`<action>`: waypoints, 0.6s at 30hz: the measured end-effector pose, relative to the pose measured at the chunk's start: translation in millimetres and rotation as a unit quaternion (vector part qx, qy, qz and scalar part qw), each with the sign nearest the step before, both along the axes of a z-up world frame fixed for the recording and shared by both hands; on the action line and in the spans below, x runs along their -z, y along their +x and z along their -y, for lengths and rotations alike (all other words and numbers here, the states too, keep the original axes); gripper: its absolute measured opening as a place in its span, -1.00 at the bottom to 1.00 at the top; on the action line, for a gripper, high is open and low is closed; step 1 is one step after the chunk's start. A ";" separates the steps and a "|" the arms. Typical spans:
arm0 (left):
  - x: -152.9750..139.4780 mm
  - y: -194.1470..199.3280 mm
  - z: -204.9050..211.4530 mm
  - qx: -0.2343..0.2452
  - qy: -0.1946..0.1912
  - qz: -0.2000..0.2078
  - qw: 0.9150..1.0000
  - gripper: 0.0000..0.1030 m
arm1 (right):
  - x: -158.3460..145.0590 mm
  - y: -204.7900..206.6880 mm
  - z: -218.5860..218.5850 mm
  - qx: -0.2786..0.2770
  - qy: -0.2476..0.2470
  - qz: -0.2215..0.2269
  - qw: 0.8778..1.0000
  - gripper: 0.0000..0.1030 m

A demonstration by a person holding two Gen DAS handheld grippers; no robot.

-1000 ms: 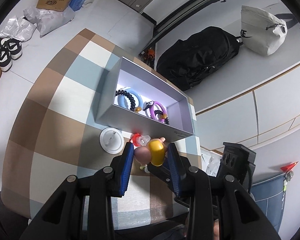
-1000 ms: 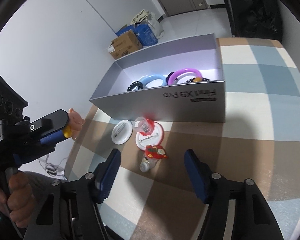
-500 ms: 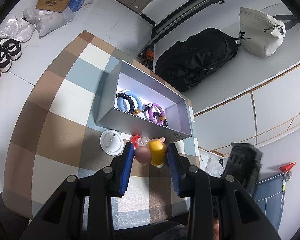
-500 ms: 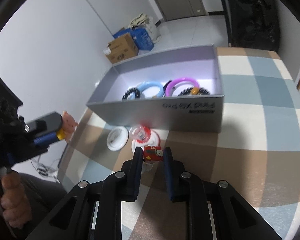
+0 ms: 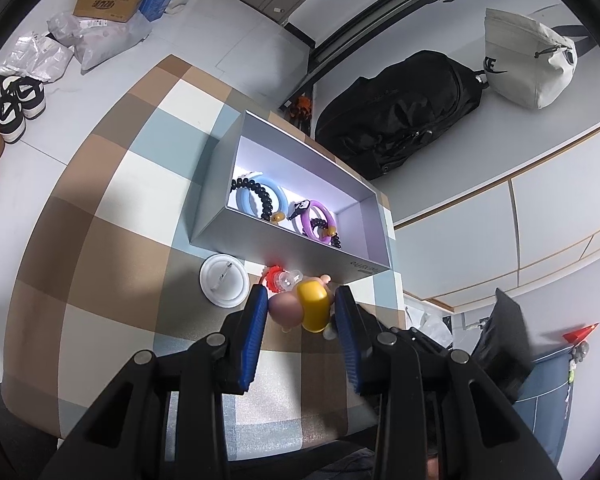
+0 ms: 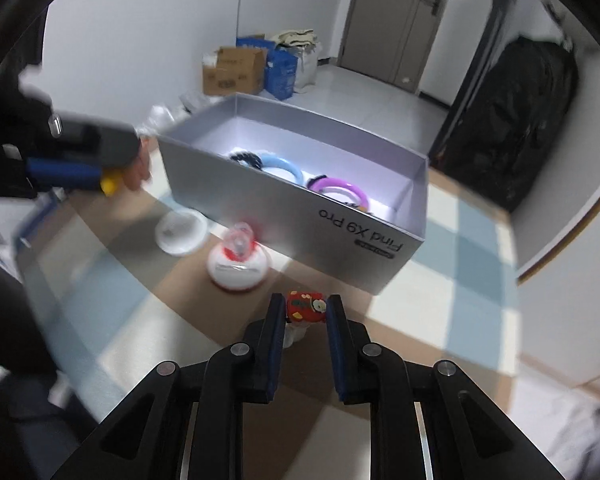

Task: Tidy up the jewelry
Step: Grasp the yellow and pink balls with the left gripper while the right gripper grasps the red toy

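A grey box (image 5: 284, 252) (image 6: 340, 236) stands on the checked table and holds a blue ring (image 5: 260, 196) (image 6: 284, 166), a purple ring (image 5: 318, 222) (image 6: 340, 192) and black bead bracelets. My left gripper (image 5: 300, 312) is shut on a pink and yellow pig charm (image 5: 304, 310), held above the table just before the box; it also shows blurred in the right wrist view (image 6: 112, 180). My right gripper (image 6: 302, 312) is shut on a small red patterned charm (image 6: 305, 307), lifted above the table near the box front.
A white round badge (image 5: 223, 283) (image 6: 180, 232) and a red and white badge (image 6: 238, 264) with a clear piece on it lie before the box. A black bag (image 5: 396, 108), a white bag (image 5: 528, 64), cartons and shoes lie on the floor around the table.
My right gripper shut on the red charm and lifted it off the table toward the box. My left gripper rose slightly, still holding the pig charm.
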State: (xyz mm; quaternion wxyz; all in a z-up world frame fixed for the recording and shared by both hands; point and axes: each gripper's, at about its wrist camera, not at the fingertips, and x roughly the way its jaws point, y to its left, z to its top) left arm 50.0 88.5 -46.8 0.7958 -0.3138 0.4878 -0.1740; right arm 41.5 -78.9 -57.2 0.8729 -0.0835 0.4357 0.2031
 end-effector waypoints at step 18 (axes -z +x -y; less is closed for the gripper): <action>7.0 5.0 2.2 -0.003 -0.003 -0.018 1.000 -0.44 | 8.3 29.9 60.8 0.087 0.177 -0.106 0.975 -0.04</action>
